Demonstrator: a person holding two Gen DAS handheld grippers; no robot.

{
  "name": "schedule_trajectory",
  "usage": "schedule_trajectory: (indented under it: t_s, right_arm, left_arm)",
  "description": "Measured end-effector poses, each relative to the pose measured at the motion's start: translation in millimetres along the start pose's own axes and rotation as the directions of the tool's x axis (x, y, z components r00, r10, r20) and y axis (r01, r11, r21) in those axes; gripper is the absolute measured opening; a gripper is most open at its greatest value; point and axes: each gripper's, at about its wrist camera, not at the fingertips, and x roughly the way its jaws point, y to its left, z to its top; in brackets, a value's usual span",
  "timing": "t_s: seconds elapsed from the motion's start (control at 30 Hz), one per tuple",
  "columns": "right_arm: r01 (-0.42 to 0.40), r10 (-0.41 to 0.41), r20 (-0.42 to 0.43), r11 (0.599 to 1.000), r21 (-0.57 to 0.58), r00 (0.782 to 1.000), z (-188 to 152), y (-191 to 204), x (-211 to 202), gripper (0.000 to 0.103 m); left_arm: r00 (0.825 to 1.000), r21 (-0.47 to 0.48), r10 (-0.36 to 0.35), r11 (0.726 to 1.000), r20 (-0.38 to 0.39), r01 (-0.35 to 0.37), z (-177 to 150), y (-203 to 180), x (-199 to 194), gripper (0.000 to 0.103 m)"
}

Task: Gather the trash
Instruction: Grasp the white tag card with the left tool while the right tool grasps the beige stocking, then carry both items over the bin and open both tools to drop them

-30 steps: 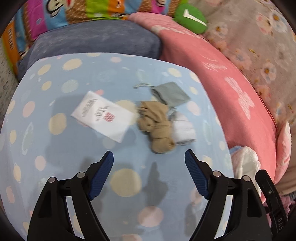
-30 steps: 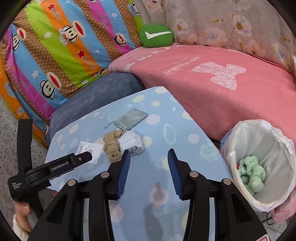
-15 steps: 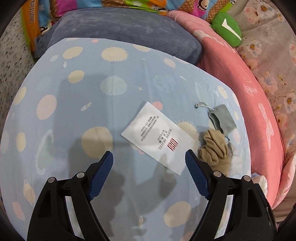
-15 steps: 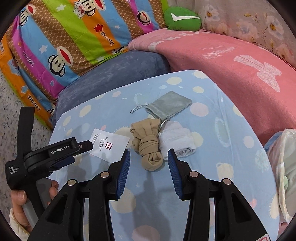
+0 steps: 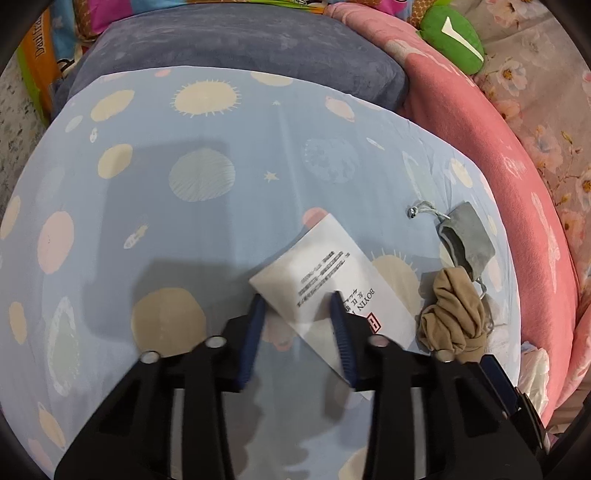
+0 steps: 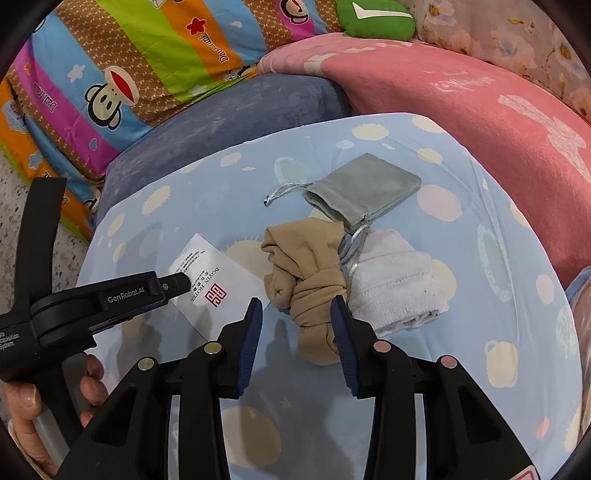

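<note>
A white printed paper packet (image 5: pixel 332 273) lies flat on the blue dotted cloth (image 5: pixel 207 221). My left gripper (image 5: pixel 297 299) is low over the packet's near corner, jaws partly closed with the corner between the blue pads, not clamped. It also shows in the right wrist view (image 6: pixel 218 280). A knotted tan stocking (image 6: pixel 306 277) lies right of the packet, with a white cloth bundle (image 6: pixel 399 284) and a grey drawstring pouch (image 6: pixel 365 188) beside it. My right gripper (image 6: pixel 295 306) is open, its pads on either side of the stocking's near end, not touching.
A grey-blue cushion (image 5: pixel 236 48), a pink blanket (image 5: pixel 491 155) and striped monkey-print bedding (image 6: pixel 140 59) ring the cloth's far side. A green plush (image 6: pixel 376 18) sits at the back. A white bag's edge (image 5: pixel 533 373) shows low right.
My left gripper came down onto the packet and its jaws narrowed from wide open. My right gripper moved closer to the stocking, opening unchanged.
</note>
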Motion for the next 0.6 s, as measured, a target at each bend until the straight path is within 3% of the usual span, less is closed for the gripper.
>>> schedule_trajectory:
  t_s: [0.07,0.1,0.23,0.27,0.6]
  right_arm:
    - [0.010,-0.010,-0.004,1.000,0.003,1.000,-0.2,-2.6,2.1,0.021]
    - [0.013,-0.013,-0.007,1.000,0.006,1.000,-0.6,-4.1,3.1,0.015]
    - [0.010,-0.010,-0.012,1.000,0.016,1.000,-1.3,-7.3,1.6,0.010]
    - [0.007,-0.007,-0.010,1.000,0.017,1.000,-1.7,-6.7,-0.9,0.004]
    - [-0.037,0.038,0.066,0.999,-0.015,0.997,-0.7,9.7,-49.9,0.002]
  left_arm:
    - [1.000,-0.002,-0.002,1.000,-0.002,0.001,0.1,0.3,0.8,0.017]
    - [1.000,0.002,-0.002,1.000,0.003,0.002,-0.3,-0.2,0.2,0.010]
    - [1.000,0.010,-0.026,1.000,-0.004,0.026,-3.7,-3.1,-4.2,0.006]
    - [1.000,0.015,-0.029,0.999,-0.001,0.029,-5.1,-4.9,-7.3,0.005]
    - [0.996,0.066,-0.067,0.996,0.054,0.063,-18.9,-23.4,-56.2,0.000]
